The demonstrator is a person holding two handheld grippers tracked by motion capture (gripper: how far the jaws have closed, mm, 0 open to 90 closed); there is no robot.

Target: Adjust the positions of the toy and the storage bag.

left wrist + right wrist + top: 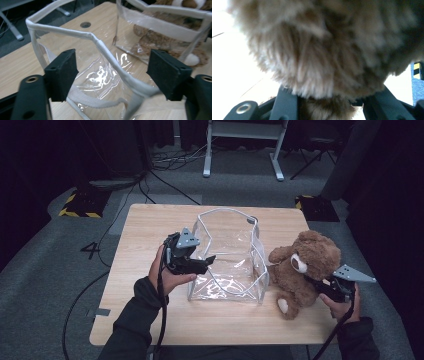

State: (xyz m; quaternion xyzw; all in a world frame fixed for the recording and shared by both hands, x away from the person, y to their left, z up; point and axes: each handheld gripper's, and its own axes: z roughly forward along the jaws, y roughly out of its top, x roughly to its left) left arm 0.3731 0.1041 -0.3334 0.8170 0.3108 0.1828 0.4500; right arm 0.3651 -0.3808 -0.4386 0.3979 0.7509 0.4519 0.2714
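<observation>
Left gripper (202,262): I see it at centre-left of the high view, at the near left rim of the bag; in its own view the jaws stand apart with the white rim running between them, pads clear of it, so it is released.
Right gripper (320,287): at the right edge of the high view, pushed into the bear's side; in its own view brown fur bulges down between the two jaws, so I read it as clenched on the bear.
Bag (230,262): clear plastic with white trim, standing open in the middle of the table, mouth up, its left rim dented inward.
Bear (305,270): brown plush, sitting just right of the bag, one arm touching the bag's right wall; through the plastic it shows at the upper right of the left gripper view (172,40).
Table (145,235): light wood, a small round hole at its far edge behind the bag.
Hands: my left hand (167,275) wraps the left gripper from below; my right hand (342,307) holds the right one at lower right.
</observation>
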